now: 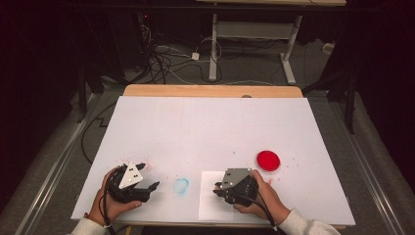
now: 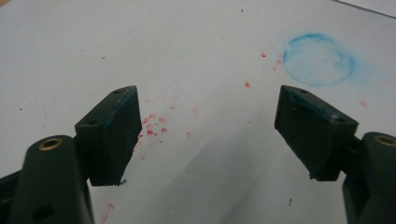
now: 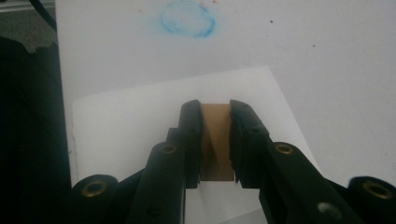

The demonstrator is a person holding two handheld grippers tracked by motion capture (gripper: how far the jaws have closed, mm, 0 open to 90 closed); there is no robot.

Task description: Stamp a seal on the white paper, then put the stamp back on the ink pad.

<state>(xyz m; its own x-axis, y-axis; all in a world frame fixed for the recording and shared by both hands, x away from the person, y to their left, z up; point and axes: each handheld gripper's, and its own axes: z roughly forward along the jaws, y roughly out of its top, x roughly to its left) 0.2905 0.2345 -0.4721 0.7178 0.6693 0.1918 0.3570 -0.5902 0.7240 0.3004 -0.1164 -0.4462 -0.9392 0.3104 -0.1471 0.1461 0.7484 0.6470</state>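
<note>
Left tool (image 2: 208, 133): jaws wide apart, holding nothing;
Right tool (image 3: 215, 140): clamped on brown block (image 3: 215, 142), over paper sheet (image 3: 126, 126)

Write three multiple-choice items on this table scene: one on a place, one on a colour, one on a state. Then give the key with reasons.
1. Where does the red dish sit?
A. Between the two tongs
B. Beyond the right tongs, toward the table's right side
C. Under the left tongs

2. What colour is the smudged ring between the tongs?
A. Blue
B. Green
C. Yellow

3. How do the right tongs stand?
A. Wide open
B. Shut on nothing
C. Shut on a brown block

Key: 1 B, the high view shows it past the right hand. 2 A, both gripper views show it blue. 3 C, the right gripper view shows the jaws pressing the block over the white sheet.
</note>
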